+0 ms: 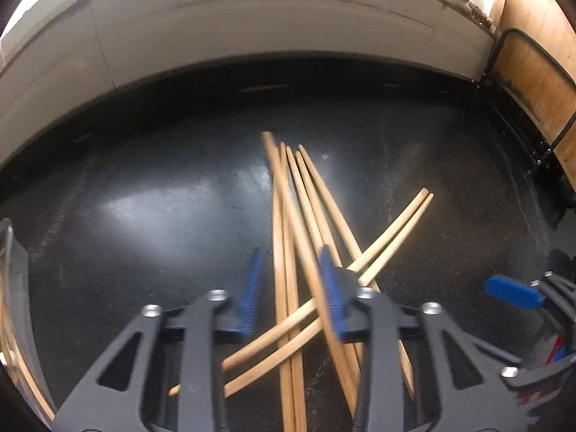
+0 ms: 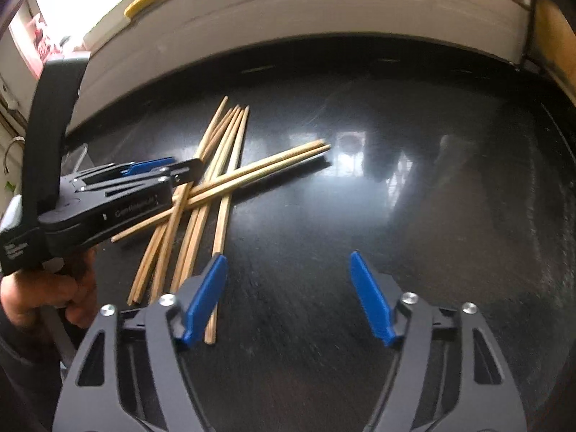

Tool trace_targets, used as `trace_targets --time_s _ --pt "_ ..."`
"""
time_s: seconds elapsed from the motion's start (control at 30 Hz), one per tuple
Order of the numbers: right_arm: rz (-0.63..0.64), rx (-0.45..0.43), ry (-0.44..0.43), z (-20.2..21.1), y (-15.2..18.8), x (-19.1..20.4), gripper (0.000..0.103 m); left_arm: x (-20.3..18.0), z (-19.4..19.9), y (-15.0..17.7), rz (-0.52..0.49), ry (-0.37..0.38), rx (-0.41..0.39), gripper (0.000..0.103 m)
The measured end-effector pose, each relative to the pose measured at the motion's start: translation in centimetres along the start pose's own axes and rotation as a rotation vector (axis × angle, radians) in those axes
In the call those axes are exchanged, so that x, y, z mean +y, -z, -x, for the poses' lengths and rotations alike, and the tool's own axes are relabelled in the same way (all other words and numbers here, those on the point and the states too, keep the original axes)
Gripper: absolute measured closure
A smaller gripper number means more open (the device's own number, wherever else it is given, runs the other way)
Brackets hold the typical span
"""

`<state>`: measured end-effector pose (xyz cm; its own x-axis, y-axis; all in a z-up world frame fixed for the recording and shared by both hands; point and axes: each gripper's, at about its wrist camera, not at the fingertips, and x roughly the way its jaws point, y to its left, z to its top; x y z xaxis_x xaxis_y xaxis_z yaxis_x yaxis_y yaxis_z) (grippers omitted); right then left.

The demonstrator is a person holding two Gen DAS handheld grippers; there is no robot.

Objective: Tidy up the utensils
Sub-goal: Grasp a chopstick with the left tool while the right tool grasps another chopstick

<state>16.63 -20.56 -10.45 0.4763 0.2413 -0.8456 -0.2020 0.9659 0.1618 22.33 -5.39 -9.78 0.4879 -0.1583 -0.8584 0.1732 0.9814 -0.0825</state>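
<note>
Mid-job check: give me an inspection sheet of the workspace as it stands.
Surface: glossy black table, reflections, bare to the right.
Job's things: wooden chopsticks in a loose pile, two crossing the rest.
Clutter: nothing seen.
Grippers: left gripper jaws straddle several chopsticks, pads not visibly pressing; right gripper open over bare table beside the pile.
Cables: nothing seen.
Surroundings: white ledge behind; wooden panel at right.

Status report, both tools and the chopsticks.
Left tool astride chopsticks, not clamped. Right tool open, empty. Pile crossed on black table.
</note>
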Motion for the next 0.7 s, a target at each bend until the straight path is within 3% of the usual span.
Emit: trace_targets --time_s 0.07,0.13,0.3,0.5,0.7 --pt "0.003 0.016 0.0 -1.0 -0.2 0.4 0.049 0.2 -0.1 -0.2 0.007 0.0 -0.008 0.092" --pt "0.019 0.011 0.002 -1.4 -0.6 1.2 0.049 0.5 0.0 -0.4 0.012 0.026 -0.011 0.097" --pt "0.064 -0.003 0.019 -1.8 -1.3 3.1 0.049 1.6 1.7 -0.1 0.021 0.017 -0.056 0.097" --pt "0.146 -0.015 0.121 -2.9 -1.3 5.4 0.064 4.8 6.1 0.6 0.099 0.02 -0.124 0.097" --pt "0.157 -0.032 0.115 -4.0 -3.2 6.0 0.064 7.4 9.5 2.8 0.158 0.02 -0.155 0.097"
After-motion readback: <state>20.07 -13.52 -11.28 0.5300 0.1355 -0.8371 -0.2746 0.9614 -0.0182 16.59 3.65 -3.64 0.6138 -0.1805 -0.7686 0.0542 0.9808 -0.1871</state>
